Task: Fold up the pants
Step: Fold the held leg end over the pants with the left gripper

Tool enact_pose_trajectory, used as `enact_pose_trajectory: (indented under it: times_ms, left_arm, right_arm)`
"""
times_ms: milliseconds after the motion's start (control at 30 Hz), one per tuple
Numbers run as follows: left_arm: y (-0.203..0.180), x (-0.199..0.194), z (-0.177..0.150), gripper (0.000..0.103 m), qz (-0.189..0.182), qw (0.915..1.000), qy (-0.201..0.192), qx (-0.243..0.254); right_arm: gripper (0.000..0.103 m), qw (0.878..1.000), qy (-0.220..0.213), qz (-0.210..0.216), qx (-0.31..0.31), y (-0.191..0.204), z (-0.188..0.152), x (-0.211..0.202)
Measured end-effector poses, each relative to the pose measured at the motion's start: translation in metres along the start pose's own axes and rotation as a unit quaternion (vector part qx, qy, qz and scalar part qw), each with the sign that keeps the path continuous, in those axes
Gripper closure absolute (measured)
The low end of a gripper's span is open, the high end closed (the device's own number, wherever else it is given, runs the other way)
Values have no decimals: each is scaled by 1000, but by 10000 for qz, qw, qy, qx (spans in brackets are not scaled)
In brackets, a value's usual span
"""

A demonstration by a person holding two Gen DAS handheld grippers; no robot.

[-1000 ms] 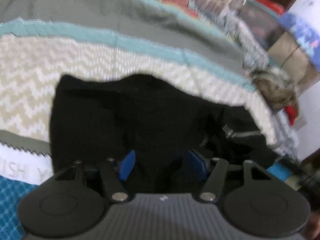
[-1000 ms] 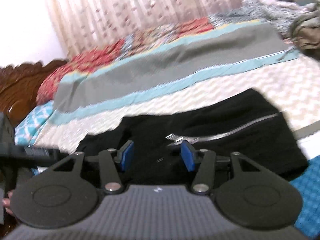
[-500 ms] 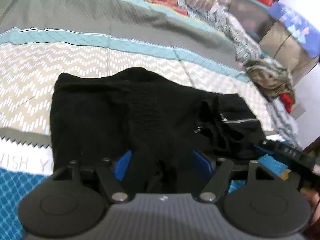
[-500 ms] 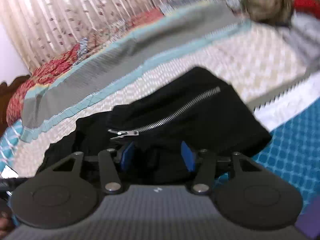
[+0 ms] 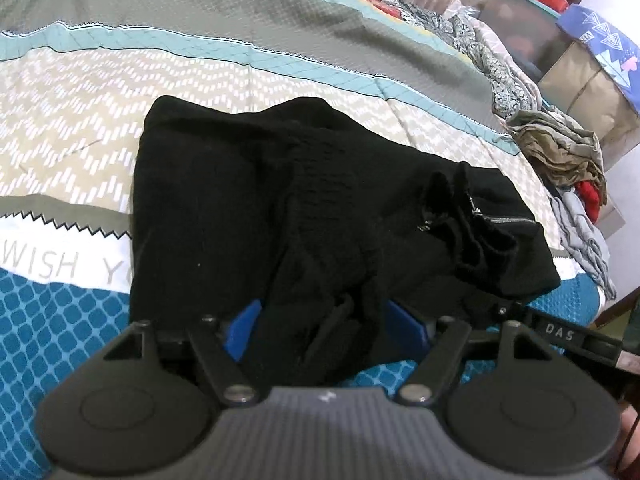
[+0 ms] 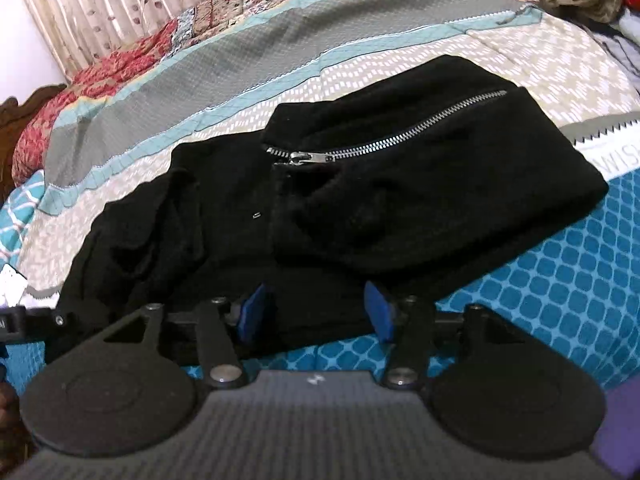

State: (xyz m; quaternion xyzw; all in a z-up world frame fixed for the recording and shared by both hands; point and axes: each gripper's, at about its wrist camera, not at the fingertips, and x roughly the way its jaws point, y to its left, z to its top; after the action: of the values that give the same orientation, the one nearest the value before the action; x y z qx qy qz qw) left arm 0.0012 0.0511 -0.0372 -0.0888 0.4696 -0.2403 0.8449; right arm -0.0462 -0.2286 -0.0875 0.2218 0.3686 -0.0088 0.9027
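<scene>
Black pants lie bunched on the bed, with a silver zipper on the right part. In the left wrist view my left gripper is open, its blue pads either side of the near edge of the pants. In the right wrist view my right gripper is open too, with the near edge of the pants between its blue pads. The right gripper's side shows at the right of the left wrist view.
The bedspread has grey, teal and chevron bands and a blue patterned near edge. A heap of clothes lies at the bed's far right. A curtain hangs behind the bed.
Both grippers have moved down and in to the near edge of the pants. The fabric now lies between the pads of each. Both stay open.
</scene>
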Motion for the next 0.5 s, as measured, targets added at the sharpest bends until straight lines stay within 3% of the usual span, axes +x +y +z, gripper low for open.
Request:
enact_pose_trajectory:
  times_ms: [500]
  left_arm:
    - [4,1,1,28,-81,9999,75,-71]
  right_arm:
    - [42,9996,-100,118,218,1,-12,-12]
